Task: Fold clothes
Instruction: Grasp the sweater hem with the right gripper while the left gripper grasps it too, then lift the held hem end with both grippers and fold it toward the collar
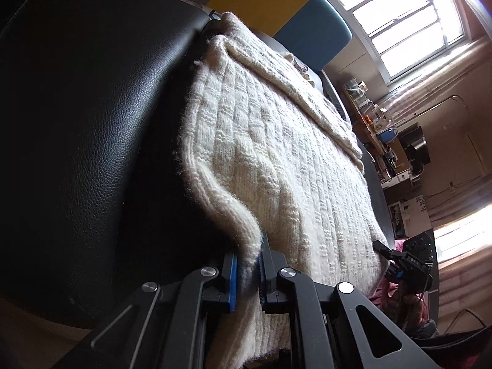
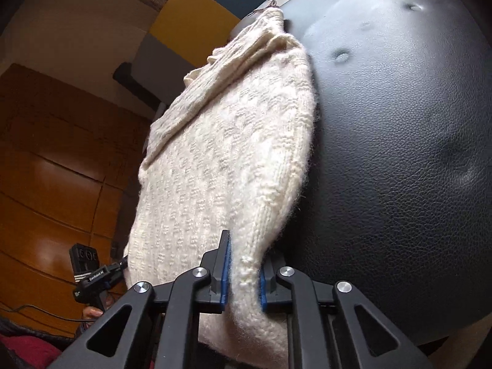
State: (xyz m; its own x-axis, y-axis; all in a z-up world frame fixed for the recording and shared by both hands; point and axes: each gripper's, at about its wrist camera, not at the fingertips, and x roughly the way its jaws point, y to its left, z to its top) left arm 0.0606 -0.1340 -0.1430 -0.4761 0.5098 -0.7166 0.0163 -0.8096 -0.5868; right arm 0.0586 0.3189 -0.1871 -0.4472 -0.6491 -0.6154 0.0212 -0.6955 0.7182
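1. Between the blue-padded fingers of the left gripper [image 1: 248,272] sits one near corner of the cream knit sweater [image 1: 276,160], pinched tight.
2. Between the right gripper's [image 2: 243,272] fingers the other near corner of the sweater is clamped the same way (its hem bunches between the pads).
3. Ahead of both pairs of fingers the sweater lies spread on a black leather seat [image 1: 92,107], a folded layer across its far end.
4. Beyond the seat stand a yellow and teal cushion [image 1: 276,0] and a bright window [image 1: 406,21].
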